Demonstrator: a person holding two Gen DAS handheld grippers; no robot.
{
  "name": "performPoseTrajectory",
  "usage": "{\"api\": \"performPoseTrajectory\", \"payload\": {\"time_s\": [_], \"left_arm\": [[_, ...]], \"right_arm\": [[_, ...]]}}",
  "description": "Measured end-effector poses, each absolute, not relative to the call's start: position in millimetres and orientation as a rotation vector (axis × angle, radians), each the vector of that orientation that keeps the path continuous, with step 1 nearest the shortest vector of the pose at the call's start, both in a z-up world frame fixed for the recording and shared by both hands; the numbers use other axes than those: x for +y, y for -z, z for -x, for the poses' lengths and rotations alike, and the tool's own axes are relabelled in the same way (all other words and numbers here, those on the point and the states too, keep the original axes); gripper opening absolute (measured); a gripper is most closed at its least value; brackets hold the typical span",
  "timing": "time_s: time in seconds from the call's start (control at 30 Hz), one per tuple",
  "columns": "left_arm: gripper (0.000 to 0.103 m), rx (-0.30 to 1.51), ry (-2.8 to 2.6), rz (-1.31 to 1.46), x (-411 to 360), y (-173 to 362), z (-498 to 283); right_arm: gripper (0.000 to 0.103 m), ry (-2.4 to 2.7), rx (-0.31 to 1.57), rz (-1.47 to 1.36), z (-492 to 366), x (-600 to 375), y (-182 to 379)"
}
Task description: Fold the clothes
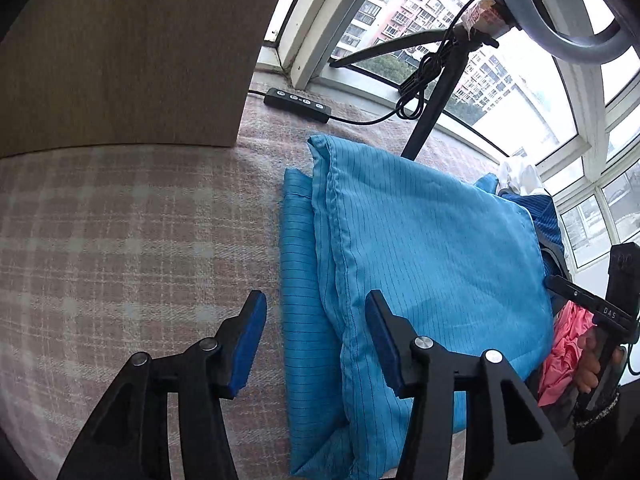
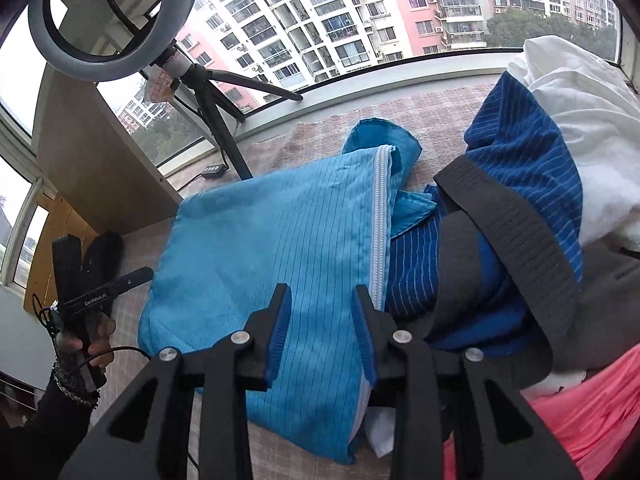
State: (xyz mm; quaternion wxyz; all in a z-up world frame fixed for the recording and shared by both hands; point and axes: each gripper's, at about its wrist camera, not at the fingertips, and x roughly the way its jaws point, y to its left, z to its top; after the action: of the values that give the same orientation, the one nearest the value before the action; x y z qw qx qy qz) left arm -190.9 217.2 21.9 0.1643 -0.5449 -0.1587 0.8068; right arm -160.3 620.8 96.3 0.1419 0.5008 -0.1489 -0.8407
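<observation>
— What's it all resting on?
— A pink plaid cloth (image 1: 120, 220).
— And on it?
— A folded blue garment (image 1: 420, 248), a tripod (image 1: 430, 120), a black remote (image 1: 298, 105), and a heap of clothes (image 2: 520, 208) beside the garment.

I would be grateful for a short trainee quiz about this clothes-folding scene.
1. True or false: the left gripper is clamped on the light blue garment.
2. Which lies nearest the window? A. the pink garment B. the white cloth C. the black waistband
3. What edge detail shows on the light blue garment near the right gripper?

Key: 1. False: its fingers stand apart, with nothing pinched. 2. B. 3. A white zipper.
</observation>
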Motion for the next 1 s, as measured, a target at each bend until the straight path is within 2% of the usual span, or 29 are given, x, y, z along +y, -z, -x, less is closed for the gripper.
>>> {"api": "performPoseTrajectory", "payload": {"time_s": [0.27,0.37,0.53,0.63,0.7,0.73,0.8,0.83,1.0], "left_arm": [[0.050,-0.635,-2.125,1.586,219,-2,208],[0.053,-0.633,-2.101,1.575,223,-2,209],[0.051,-0.687,-2.075,1.573,220,0,213],[0.050,-0.649,-2.049,1.579,228,-1,213],[0.044,-0.572,-2.026,1.595,243,-1,214],[0.038,-0.509,-2.037,1.603,250,-1,214],[0.020,-0.439,-2.060,1.602,260,-4,212],[0.007,-0.434,-2.068,1.600,264,-5,212],[0.005,-0.443,-2.151,1.575,268,-14,205]], "right_arm": [[0.031,2.413,-0.415,-1.459,166,623,-88],[0.031,2.405,-0.443,-1.459,167,625,-85],[0.031,2.412,-0.413,-1.459,167,621,-86],[0.031,2.408,-0.418,-1.457,167,622,-86],[0.031,2.404,-0.427,-1.454,167,624,-86],[0.031,2.402,-0.430,-1.453,167,624,-86],[0.031,2.397,-0.437,-1.452,168,624,-85],[0.031,2.395,-0.443,-1.453,168,625,-85],[0.031,2.393,-0.478,-1.440,167,628,-89]]}}
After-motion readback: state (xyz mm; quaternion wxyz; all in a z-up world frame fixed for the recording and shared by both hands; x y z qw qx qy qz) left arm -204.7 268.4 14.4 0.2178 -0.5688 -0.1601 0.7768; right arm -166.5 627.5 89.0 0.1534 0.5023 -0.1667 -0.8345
